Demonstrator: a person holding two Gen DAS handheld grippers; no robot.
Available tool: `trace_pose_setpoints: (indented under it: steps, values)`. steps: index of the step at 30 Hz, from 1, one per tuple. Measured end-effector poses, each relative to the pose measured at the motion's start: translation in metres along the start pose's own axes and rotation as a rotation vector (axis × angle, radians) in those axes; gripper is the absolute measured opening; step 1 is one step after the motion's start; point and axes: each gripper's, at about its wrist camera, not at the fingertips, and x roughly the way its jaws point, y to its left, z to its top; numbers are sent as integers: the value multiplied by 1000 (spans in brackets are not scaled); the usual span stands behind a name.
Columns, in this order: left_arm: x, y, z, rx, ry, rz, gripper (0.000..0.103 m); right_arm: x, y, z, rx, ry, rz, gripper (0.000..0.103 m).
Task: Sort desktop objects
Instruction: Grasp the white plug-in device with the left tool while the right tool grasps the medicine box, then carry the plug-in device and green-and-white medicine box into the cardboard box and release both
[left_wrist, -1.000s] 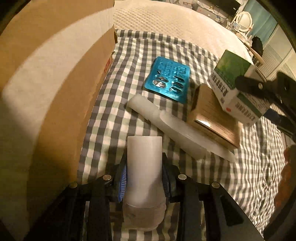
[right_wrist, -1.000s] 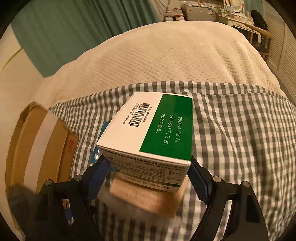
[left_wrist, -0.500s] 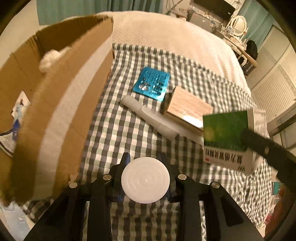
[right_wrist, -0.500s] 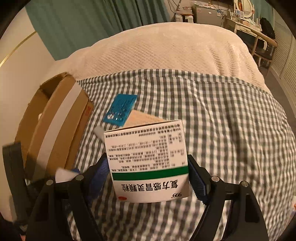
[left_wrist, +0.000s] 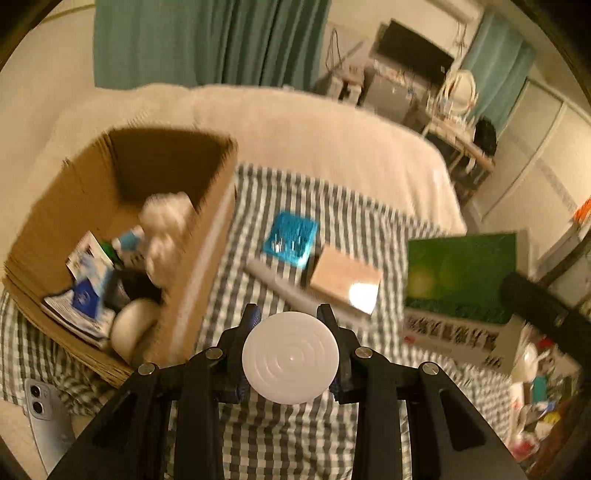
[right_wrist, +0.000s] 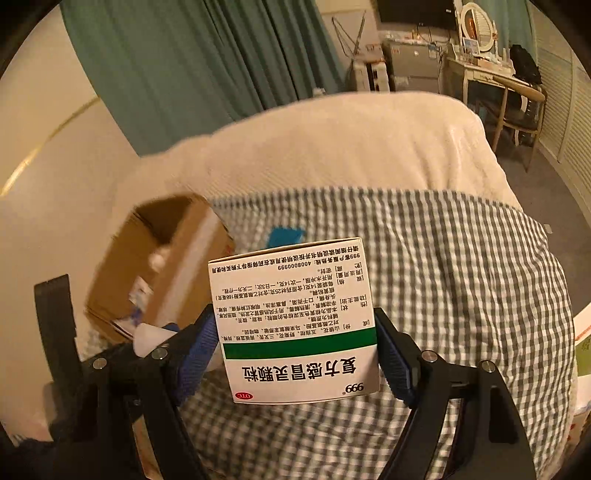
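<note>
My left gripper (left_wrist: 289, 321) is shut on a white plastic bottle (left_wrist: 290, 365), seen end-on as a round disc, held above the checked cloth just right of the open cardboard carton (left_wrist: 207, 236). My right gripper (right_wrist: 295, 319) is shut on a green and white medicine box (right_wrist: 291, 291), which hangs in the air at the right of the left wrist view (left_wrist: 461, 280). On the cloth below lie a blue blister pack (left_wrist: 291, 238), a tan flat box (left_wrist: 343, 277) and a white tube (left_wrist: 273, 280). The carton (right_wrist: 122, 280) stands to the left of the medicine box.
The carton holds leaflets, a white fluffy thing and other small items. A phone (left_wrist: 44, 417) lies at the lower left beside the checked cloth (left_wrist: 295, 443). A cream blanket (right_wrist: 351, 147) covers the bed beyond. Small clutter (left_wrist: 535, 387) sits off the bed's right side.
Both grippers have risen with their loads. The bottle has tipped from side-on to end-on. The carton's inside has come into view, and the medicine box has turned its printed face to the camera.
</note>
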Motion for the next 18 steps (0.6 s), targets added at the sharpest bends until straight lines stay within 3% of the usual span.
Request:
trace_pose_setpoints:
  steps: [7, 9, 18]
  values:
    - [-39, 37, 35, -89, -115, 4, 32, -17, 50, 16, -26, -53, 92, 79]
    - [-46, 57, 43, -137, -149, 40, 32, -15, 65, 21, -29, -49, 125, 79]
    - [-32, 144, 50, -230, -112, 174, 32, 11, 141, 24, -84, -18, 272, 79]
